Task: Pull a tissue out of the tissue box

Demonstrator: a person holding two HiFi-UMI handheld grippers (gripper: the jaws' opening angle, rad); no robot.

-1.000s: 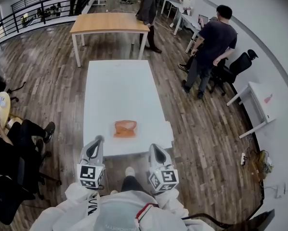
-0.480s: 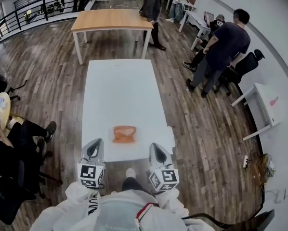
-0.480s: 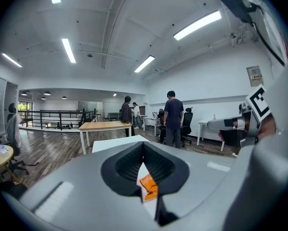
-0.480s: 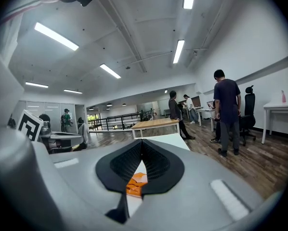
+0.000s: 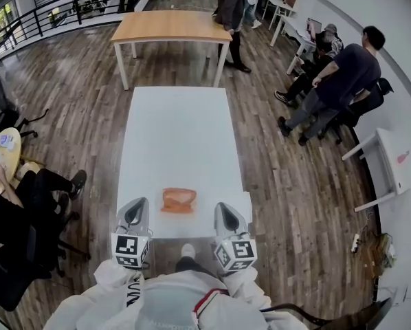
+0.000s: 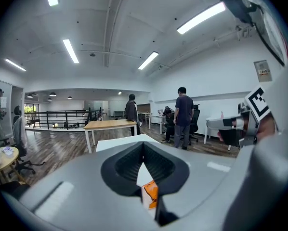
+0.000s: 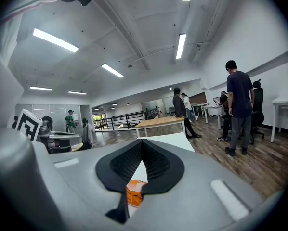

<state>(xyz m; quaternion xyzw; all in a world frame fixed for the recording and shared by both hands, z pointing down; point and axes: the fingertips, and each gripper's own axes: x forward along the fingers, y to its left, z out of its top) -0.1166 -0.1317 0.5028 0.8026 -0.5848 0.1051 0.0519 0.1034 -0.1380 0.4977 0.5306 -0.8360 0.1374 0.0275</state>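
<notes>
An orange tissue pack (image 5: 179, 200) lies near the front edge of the long white table (image 5: 171, 136). Both grippers hover just short of that edge, pointing at the table. My left gripper (image 5: 137, 203) is to the pack's left and my right gripper (image 5: 222, 207) to its right, and neither touches it. In the left gripper view the jaws (image 6: 144, 146) meet at the tips with nothing held, and the orange pack (image 6: 151, 194) shows through the gap below. In the right gripper view my gripper (image 7: 142, 143) is shut and empty too, with the pack (image 7: 133, 194) beyond it.
A wooden table (image 5: 171, 26) stands beyond the white one. Several people (image 5: 336, 81) stand or sit by desks at the right, and one person (image 5: 231, 5) is at the wooden table. A seated person's legs (image 5: 40, 188) and a round yellow table (image 5: 1, 150) are at the left.
Both grippers and the head have moved forward, so the table's front edge and the orange pack sit closer to the jaw tips. Both grippers stay shut.
</notes>
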